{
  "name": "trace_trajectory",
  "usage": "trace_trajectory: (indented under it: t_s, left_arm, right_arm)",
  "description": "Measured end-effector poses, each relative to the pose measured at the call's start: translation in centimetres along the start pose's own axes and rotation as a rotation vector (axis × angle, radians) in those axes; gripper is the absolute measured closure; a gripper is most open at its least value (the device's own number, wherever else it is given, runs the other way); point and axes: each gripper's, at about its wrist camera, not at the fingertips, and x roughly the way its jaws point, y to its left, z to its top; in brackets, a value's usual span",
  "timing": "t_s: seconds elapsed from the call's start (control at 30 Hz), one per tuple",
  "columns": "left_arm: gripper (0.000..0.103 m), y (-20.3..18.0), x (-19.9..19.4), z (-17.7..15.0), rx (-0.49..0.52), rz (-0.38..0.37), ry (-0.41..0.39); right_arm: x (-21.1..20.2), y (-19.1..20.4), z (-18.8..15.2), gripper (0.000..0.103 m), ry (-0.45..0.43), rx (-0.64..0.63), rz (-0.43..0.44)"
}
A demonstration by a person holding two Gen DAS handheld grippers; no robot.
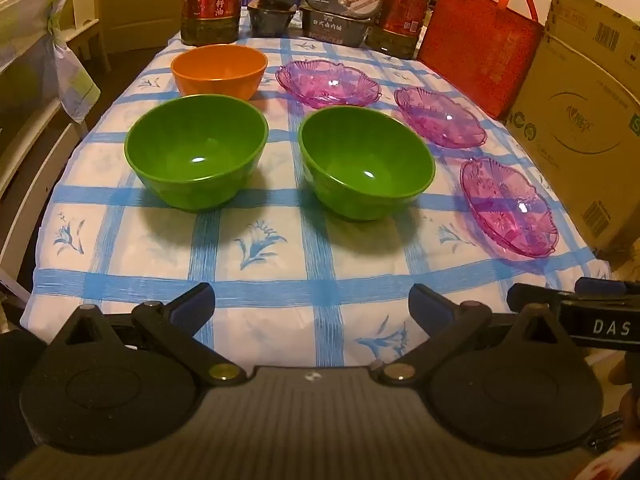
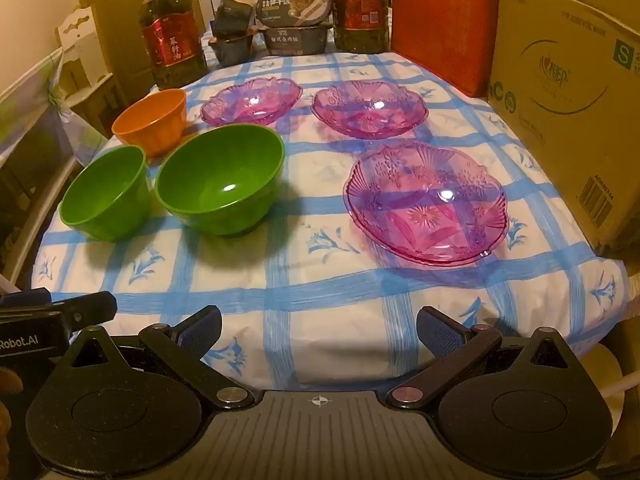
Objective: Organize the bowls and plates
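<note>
Both grippers hover at the table's near edge, released and holding nothing: the left gripper [image 1: 312, 308] has its fingers spread wide, and the right gripper [image 2: 319, 326] likewise. On the checked cloth [image 1: 320, 280], two green bowls [image 1: 196, 150] [image 1: 366, 162] stand side by side, apart, toward the left edge, with an orange bowl [image 1: 219, 69] just behind the left one. Three pink plates [image 2: 427, 200] [image 2: 369, 107] [image 2: 251, 100] lie separately toward the right edge and far side, none stacked. Oil bottles [image 2: 172, 36] and food boxes [image 2: 296, 18] line the far edge; a red bag [image 2: 444, 20] and a carton [image 2: 568, 100] stand along the right edge.
</note>
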Motion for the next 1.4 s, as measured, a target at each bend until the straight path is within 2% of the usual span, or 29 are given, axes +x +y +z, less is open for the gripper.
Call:
trace_trajectory:
  t_s: [0.13, 0.23, 1.4]
  left_arm:
    - [0.001, 0.42, 0.15, 0.50, -0.017, -0.021, 0.005]
    - [0.001, 0.02, -0.18, -0.03, -0.008, -0.011, -0.019]
    - [0.001, 0.11, -0.19, 0.44, -0.003, -0.011, -0.028]
  right_arm:
    - [0.00, 0.07, 0.03, 0.000, 0.000, 0.002, -0.005]
    - [0.01, 0.17, 0.12, 0.000, 0.002, 0.003, -0.012]
    - [-0.09, 0.37, 0.14, 0.000, -0.008, -0.003, 0.005]
